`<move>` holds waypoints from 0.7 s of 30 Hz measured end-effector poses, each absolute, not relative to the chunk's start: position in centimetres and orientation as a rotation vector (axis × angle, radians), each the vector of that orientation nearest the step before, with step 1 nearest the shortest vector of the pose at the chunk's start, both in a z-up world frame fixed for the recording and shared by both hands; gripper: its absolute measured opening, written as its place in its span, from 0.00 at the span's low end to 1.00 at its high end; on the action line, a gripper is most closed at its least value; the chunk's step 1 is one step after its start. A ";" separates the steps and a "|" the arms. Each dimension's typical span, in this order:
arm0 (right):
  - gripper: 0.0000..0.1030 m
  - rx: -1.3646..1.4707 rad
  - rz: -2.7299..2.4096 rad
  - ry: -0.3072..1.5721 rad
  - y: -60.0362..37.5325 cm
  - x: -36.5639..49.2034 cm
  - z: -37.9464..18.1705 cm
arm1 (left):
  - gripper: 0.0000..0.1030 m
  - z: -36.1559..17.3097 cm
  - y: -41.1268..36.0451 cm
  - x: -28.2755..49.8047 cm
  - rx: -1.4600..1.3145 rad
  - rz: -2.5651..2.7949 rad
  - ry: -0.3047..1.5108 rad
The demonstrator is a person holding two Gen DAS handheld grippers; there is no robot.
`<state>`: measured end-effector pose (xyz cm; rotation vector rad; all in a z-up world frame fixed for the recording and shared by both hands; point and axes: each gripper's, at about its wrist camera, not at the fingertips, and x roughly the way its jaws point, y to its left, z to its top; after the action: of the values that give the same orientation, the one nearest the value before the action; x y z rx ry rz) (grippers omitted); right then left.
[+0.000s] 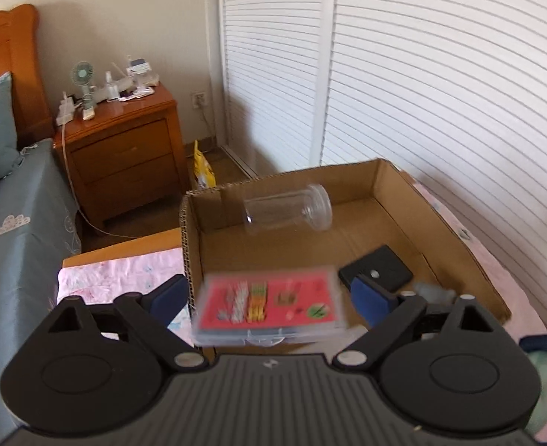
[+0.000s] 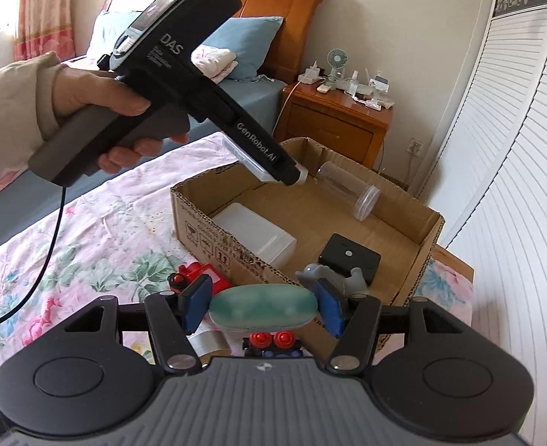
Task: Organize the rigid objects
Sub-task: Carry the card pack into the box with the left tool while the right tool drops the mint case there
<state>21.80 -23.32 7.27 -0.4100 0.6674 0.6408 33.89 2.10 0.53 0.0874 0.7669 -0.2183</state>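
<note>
While the right gripper (image 2: 262,306) is pinching a pale green translucent oval case (image 2: 264,306), the left gripper (image 1: 269,299) is standing spread above the open brown cardboard box (image 1: 455,238).

Blurred between those wide blue pads (image 1: 366,297), untouched by either, a flat clear plastic case with a red card insert (image 1: 269,306) is sitting over the box's near wall. Lying inside the box are a clear plastic jar on its side (image 1: 286,210) and a small black square block (image 1: 377,273); a white lidded plastic tub (image 2: 255,236) is resting in its left corner, and a grey animal figurine (image 2: 329,277) is showing just behind the right gripper's pad. Red toy pieces (image 2: 199,273) are lying on the floral pink cloth (image 2: 87,245) beside the box.
</note>
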 end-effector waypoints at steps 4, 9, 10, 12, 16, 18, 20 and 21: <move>0.64 -0.412 0.633 0.667 -23.6 22.2 7.3 | 0.93 0.5 2.8 33.3 0.064 -0.216 0.783; 0.64 -0.405 0.622 0.660 -23.8 23.0 7.7 | 0.96 0.5 3.0 30.4 0.098 -0.211 0.801; 0.64 -0.403 0.619 0.659 -23.8 23.3 7.8 | 0.96 0.5 2.9 29.8 0.107 -0.210 0.804; 0.64 -0.400 0.612 0.660 -23.9 23.9 7.9 | 0.96 0.4 2.8 28.4 0.131 -0.209 0.809; 0.64 -0.395 0.594 0.664 -23.9 25.5 8.3 | 0.96 0.4 2.5 25.4 0.187 -0.193 0.779; 0.64 -0.393 0.580 0.665 -23.8 26.5 8.4 | 0.96 0.4 2.5 24.1 0.211 -0.184 0.761; 0.64 -0.388 0.566 0.670 -23.8 27.8 8.5 | 0.96 0.5 2.6 22.9 0.229 -0.172 0.737; 0.64 -0.382 0.557 0.673 -23.8 28.4 8.4 | 0.96 0.5 2.8 22.2 0.225 -0.167 0.726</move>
<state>28.43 -23.82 8.45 -0.3823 0.6732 0.5566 22.24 2.76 0.53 0.2249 0.7264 -0.1671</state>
